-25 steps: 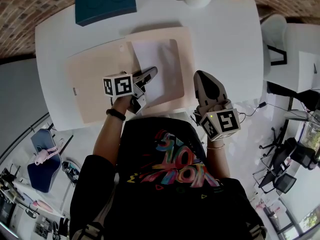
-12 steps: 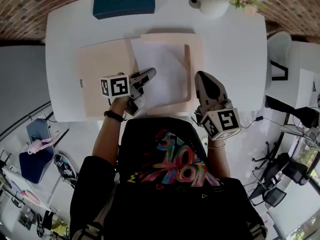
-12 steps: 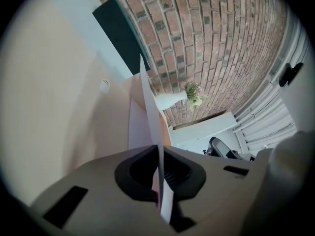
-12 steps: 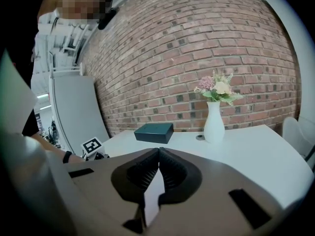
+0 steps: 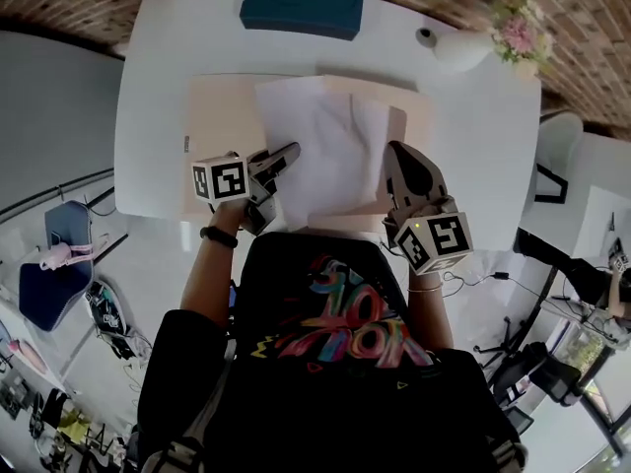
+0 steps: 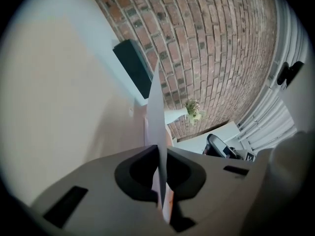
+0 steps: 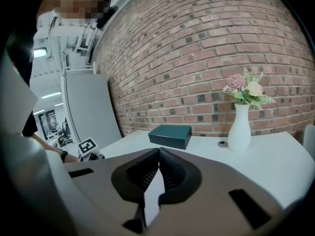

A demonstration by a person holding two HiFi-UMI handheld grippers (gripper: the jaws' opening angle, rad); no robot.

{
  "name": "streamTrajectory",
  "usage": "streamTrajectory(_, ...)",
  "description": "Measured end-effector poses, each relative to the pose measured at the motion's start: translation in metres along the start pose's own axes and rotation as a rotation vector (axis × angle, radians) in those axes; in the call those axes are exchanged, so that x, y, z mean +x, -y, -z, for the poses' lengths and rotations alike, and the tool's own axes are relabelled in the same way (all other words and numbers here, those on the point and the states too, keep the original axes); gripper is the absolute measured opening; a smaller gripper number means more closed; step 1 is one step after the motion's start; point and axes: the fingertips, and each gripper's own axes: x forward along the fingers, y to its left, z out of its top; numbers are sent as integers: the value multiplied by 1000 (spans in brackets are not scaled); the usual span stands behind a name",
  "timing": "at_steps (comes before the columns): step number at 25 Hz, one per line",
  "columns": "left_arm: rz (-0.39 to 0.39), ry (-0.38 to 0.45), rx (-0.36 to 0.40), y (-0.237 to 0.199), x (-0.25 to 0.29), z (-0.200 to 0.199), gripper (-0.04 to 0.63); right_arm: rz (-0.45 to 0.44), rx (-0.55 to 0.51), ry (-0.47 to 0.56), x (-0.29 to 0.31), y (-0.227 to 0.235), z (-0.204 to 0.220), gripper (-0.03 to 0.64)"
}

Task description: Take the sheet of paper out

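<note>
- I read the left gripper [image 5: 288, 151] clamped on the sheet of paper [image 5: 320, 141], near the folder's [image 5: 217, 116] front edge.
- The sheet bows over the folder's middle.
- The right gripper [image 5: 393, 148] pinches the sheet's right edge, over the folder's right part.

White paper [image 5: 325, 151], peach folder [image 5: 222, 116], brick wall [image 7: 197, 48].
My table [image 5: 158, 57] is white, the box [image 5: 304, 0] dark teal, the vase [image 5: 463, 49] white, its flowers [image 5: 518, 35] pink, the brick red-brown with pale joints; my shirt [image 5: 335, 353] black, brightly printed.
</note>
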Motion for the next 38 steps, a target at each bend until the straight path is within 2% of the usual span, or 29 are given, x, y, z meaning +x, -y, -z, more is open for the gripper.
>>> streamTrajectory(8,-39,160,11,-2,-59,-25,23,-71,-53,0,17,-29,-11,20)
streamTrajectory(15,-90,240,134,17,-95,-49,23,-77,-71,36,19,-45,-29,20)
streamTrajectory(24,-52,321,250,64,-105,-77,23,-48,-74,93,7,-49,-47,20)
streamTrajectory(27,-53,353,335,89,-103,-87,23,-21,-73,115,-2,-44,-52,20)
streamTrajectory(32,-52,404,528,138,-95,-99,23,23,-65,147,-17,-32,-59,20)
streamTrajectory(38,-129,414,818,184,-79,-97,23,66,-86,162,-37,-19,-65,20)
